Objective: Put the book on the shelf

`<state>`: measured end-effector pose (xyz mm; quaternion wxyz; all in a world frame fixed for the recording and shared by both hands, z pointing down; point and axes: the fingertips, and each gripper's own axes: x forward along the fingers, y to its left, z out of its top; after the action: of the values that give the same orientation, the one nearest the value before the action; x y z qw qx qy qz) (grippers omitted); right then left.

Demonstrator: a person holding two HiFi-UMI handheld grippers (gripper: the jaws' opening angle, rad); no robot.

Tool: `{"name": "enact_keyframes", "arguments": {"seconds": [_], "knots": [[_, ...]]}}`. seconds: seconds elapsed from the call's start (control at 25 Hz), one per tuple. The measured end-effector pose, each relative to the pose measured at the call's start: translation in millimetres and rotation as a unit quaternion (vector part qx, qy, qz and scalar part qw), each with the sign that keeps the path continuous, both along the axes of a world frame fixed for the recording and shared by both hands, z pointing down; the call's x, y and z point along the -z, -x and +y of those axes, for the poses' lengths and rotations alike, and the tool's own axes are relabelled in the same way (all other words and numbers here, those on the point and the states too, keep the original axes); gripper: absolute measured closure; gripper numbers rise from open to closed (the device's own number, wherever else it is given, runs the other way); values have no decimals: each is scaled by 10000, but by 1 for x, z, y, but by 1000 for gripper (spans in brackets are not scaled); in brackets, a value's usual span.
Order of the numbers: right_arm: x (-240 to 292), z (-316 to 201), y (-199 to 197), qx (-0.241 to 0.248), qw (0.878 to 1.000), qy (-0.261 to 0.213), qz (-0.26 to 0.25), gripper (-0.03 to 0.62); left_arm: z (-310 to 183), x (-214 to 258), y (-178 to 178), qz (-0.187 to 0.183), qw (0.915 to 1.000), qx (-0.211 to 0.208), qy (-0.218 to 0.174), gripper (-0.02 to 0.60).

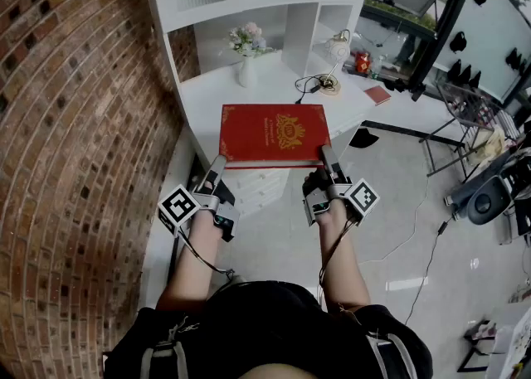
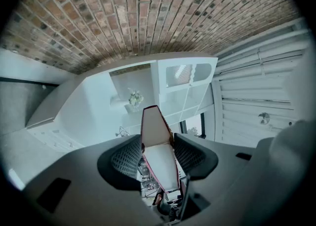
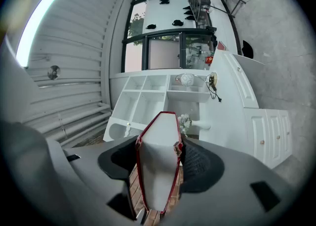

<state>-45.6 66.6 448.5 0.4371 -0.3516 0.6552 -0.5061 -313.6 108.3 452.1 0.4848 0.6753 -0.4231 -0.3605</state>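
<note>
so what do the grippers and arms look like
The left gripper and right gripper are grey and black, with dotted black pads and a white cube of black square markers each. A thin black cable runs along each bare forearm; clothing is black.

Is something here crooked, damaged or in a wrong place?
Nothing stands out. The red book is held cover up, with the left gripper and the right gripper each shut on its near edge. The flower vase stands upright on the desk.
</note>
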Motion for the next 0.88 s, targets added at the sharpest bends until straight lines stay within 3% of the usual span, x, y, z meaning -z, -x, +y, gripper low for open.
{"name": "enact_keyframes", "arguments": {"seconds": [0.44,0.88], "knots": [[3,-13,-5,84,9999,-24,111,324,-11,4,-6,-95,10000,7,5,362],[7,-7,-37,-2,9999,-145,47,322,-2,8,-39,-172,9998,29,-93,362]]}}
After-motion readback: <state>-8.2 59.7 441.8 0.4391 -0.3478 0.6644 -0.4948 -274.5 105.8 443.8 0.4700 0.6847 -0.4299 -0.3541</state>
